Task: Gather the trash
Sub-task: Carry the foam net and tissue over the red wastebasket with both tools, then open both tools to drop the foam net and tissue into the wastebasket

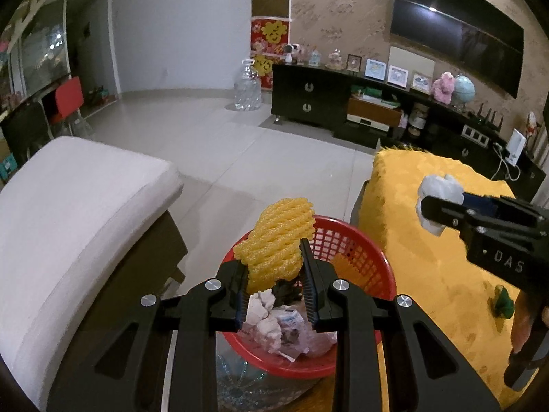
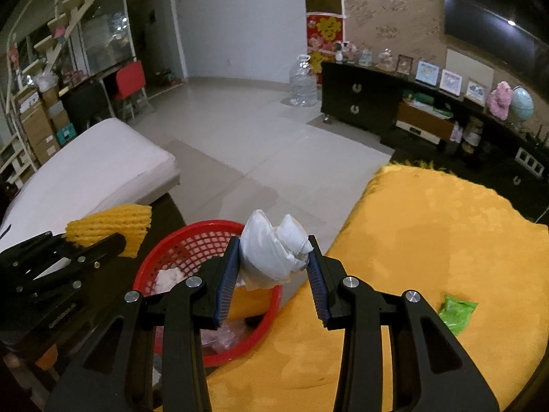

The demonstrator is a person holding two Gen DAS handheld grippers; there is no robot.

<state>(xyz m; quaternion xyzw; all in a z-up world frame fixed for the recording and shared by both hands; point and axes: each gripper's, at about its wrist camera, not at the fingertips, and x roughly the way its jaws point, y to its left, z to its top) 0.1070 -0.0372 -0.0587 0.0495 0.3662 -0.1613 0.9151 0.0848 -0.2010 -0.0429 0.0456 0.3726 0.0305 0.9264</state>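
Above the red basket (image 1: 363, 257), the left gripper (image 1: 274, 271) has its jaws clamped on yellow foam netting (image 1: 274, 237). Right gripper (image 2: 274, 257): jaws clamped on crumpled white paper (image 2: 271, 250).

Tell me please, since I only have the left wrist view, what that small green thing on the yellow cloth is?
Observer: In the right wrist view the green thing looks like a crumpled bright green wrapper lying flat on the yellow cloth.
Operator: Thank you. Is the right gripper truly holding the white wad?
Observer: Yes, the right gripper has the white wad pinched between both fingers.
Operator: Is that wad over the red basket yet?
Observer: Its lower end hangs in front of the red basket, near the rim beside the cloth.
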